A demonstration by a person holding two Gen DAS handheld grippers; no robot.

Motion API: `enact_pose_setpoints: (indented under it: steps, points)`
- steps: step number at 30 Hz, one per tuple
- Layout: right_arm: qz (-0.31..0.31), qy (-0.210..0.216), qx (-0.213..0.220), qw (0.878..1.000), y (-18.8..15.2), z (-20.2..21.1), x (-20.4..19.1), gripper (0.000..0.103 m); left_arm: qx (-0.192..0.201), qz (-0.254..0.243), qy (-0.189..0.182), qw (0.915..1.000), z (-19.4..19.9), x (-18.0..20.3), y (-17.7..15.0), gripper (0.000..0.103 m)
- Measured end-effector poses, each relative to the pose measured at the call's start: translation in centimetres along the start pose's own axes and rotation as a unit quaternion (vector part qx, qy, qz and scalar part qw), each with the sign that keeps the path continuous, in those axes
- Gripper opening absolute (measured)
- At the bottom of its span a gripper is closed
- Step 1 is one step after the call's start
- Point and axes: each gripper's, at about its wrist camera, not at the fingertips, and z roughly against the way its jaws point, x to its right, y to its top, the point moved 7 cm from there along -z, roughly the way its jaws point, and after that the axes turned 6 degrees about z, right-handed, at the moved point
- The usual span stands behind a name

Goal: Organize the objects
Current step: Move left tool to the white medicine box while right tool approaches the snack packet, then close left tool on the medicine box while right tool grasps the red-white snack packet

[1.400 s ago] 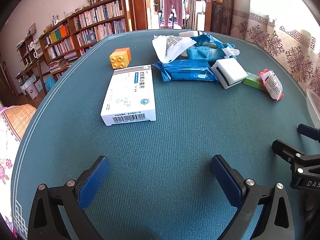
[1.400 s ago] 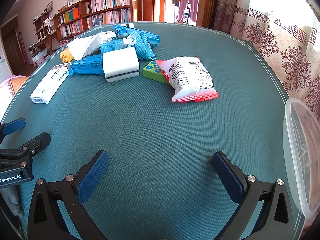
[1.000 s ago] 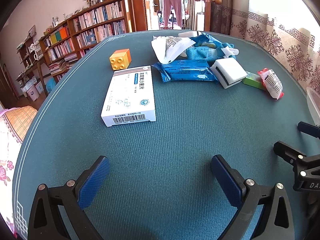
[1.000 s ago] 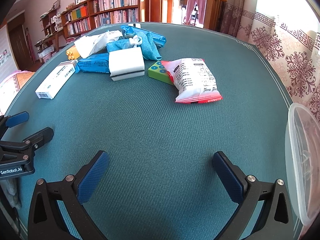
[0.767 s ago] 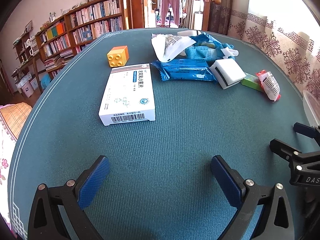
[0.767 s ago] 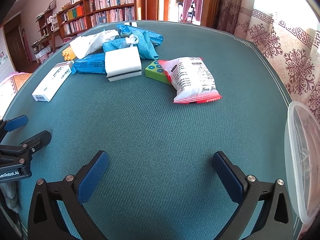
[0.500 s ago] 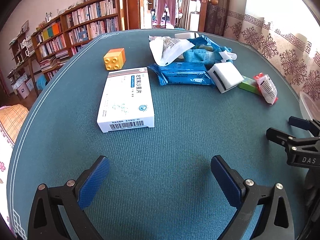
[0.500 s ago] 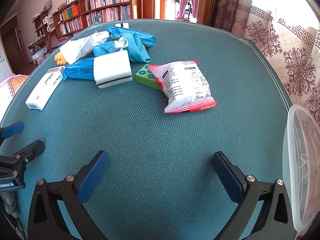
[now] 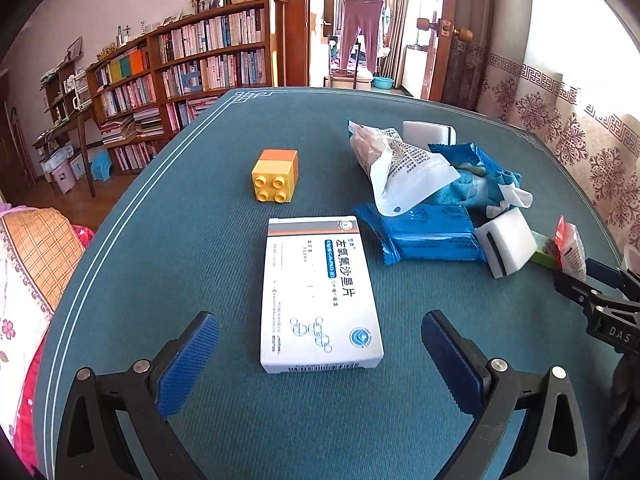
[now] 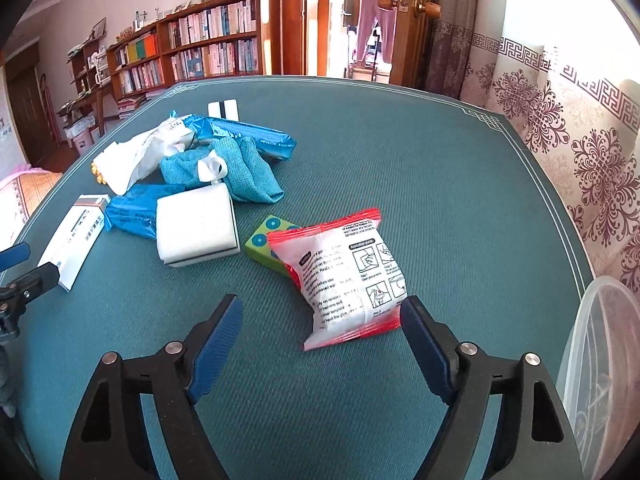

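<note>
My left gripper is open, its jaws on either side of the near end of a white medicine box that lies flat on the teal table. My right gripper is open, its jaws on either side of the near end of a red-edged white packet that leans on a green block. Between them lie a white sponge, a blue wipes pack, a teal cloth, a white pouch and a yellow block.
A clear plastic container stands at the table's right edge. A second white sponge and a long blue pack lie at the back of the pile. The table edge runs close on the left, with a bookshelf beyond.
Both grippers have moved forward and lower. The medicine box now lies between the left jaws and the red-edged packet between the right jaws. No object has moved.
</note>
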Motion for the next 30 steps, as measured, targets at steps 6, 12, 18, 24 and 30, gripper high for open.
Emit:
enact_pose_setpoints:
  steps: [6,12,18,24,30]
  points:
    - [-0.015,0.013,-0.003,1.000,-0.1,-1.2,0.6,0.062,-0.014,0.003,0.016,0.9998,-1.9,-0.1,0.9,0.102]
    - [-0.027,0.019,0.005,0.999,0.0,-1.1,1.2,0.047,-0.043,0.019,0.014,0.9988,-3.3,-0.6,0.4,0.079]
    - [-0.037,0.029,0.009,0.999,-0.2,-0.8,1.4,0.035,-0.034,0.024,0.001,0.9991,-2.9,-0.7,0.6,0.066]
    - [-0.038,0.044,0.015,0.998,-1.0,0.5,0.6,0.035,-0.009,0.019,-0.006,0.9998,-1.3,-0.4,1.0,0.066]
    - [-0.016,0.056,0.019,0.998,-1.7,1.6,-0.3,0.036,0.010,0.006,-0.013,0.9998,0.2,0.5,1.4,0.066]
